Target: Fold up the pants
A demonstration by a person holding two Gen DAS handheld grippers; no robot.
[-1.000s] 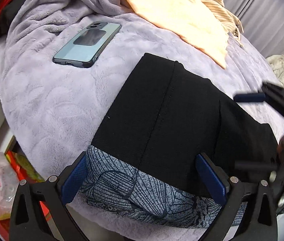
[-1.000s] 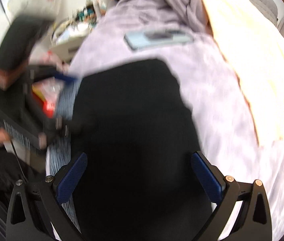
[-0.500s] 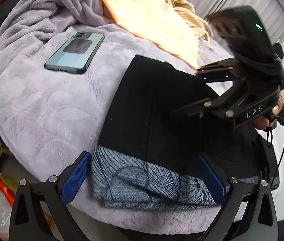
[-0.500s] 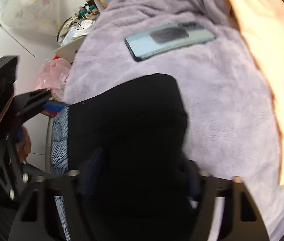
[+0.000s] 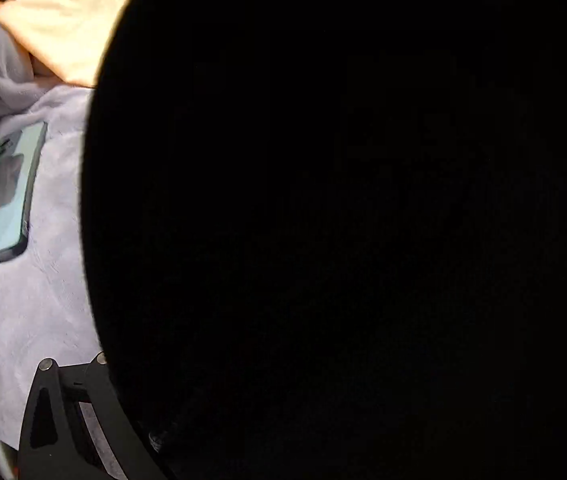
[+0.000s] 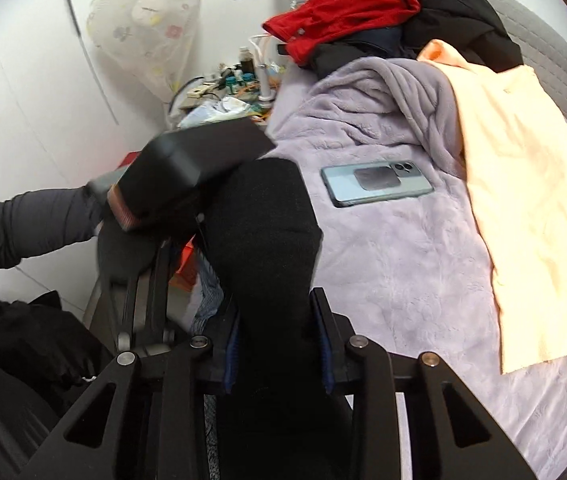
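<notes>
Pants (image 6: 267, 240) bunched between the pads of my right claw (image 6: 277, 354); its jaws have just been closing and now pinch a thick wad of black cloth, lifted off the lilac blanket (image 6: 403, 272) so the fold can swing over, I judge. Cloth rises from the pads up and left toward my left claw (image 6: 187, 176), which sits at the far end of the same wad, sleeve (image 6: 31, 220) behind it. Left claw's own view: black cloth (image 5: 343, 220) fills nearly everything, so I cannot tell whether its jaws are wide or pinching. Patterned lining (image 6: 209, 300) peeks out below the wad, left side. Phone (image 6: 377, 184) lies flat on the blanket, right of the pants, apart from them. Peach cloth (image 6: 531, 200) farther right, untouched.
</notes>
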